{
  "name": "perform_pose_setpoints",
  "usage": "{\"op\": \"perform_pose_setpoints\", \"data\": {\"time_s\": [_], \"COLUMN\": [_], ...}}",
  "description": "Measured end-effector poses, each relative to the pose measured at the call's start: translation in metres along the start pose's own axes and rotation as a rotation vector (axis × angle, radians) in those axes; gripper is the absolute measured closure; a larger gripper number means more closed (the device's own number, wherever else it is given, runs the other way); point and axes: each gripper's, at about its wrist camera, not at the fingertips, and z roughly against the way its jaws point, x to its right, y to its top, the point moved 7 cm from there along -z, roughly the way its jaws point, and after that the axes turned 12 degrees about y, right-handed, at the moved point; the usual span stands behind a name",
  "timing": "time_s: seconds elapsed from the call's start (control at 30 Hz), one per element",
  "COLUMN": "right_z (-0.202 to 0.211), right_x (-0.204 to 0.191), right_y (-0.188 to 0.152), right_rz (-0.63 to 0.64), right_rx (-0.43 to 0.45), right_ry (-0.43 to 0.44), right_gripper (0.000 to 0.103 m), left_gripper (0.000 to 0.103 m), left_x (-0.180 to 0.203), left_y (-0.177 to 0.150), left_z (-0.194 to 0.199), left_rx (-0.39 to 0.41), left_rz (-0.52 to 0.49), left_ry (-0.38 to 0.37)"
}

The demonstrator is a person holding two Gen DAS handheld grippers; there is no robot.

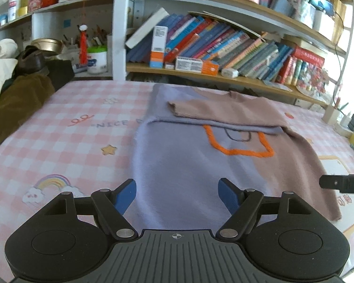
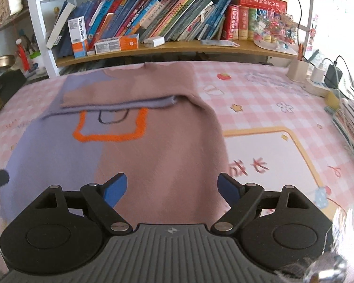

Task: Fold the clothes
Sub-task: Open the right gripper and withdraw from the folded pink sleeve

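Sweater (image 1: 177,176) (image 2: 153,155): half lavender, half dusty pink, orange outlined pocket. Lies flat on checked cloth; both sleeves folded across the far chest.

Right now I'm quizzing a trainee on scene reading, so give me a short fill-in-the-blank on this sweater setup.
1. The outline stitched on the sweater is ____.
2. Both sleeves lie folded ____ its chest.
3. The left gripper and right gripper both stand ____.
4. The checked tablecloth is white and ____.

Missing words: orange; across; open; pink
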Motion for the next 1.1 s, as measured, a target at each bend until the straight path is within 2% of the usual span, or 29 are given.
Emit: {"op": "perform_pose_setpoints", "data": {"time_s": [0.3, 0.57, 0.83, 1.0, 1.1], "right_z": [0.032, 0.055, 0.062, 0.059, 0.056], "right_x": [0.028, 0.050, 0.048, 0.051, 0.053], "right_y": [-0.026, -0.058, -0.077, -0.080, -0.078], "right_rz": [0.008, -0.032, -0.022, -0.045, -0.077], "right_rx": [-0.013, -0.045, -0.075, -0.085, -0.082], "right_ry": [0.006, 0.014, 0.029, 0.024, 0.029], "right_gripper": [0.017, 0.017, 0.012, 0.011, 0.011], "left_gripper": [0.019, 0.017, 0.014, 0.014, 0.014], "left_x": [0.042, 0.059, 0.052, 0.040, 0.029], "left_y": [-0.015, -0.045, -0.063, -0.067, -0.066], "left_z": [0.025, 0.044, 0.055, 0.050, 0.046], "left_rx": [-0.017, -0.072, -0.111, -0.140, -0.142], "left_rz": [-0.042, -0.075, -0.058, -0.004, 0.034], "left_ry": [0.008, 0.046, 0.098, 0.065, 0.072]}}
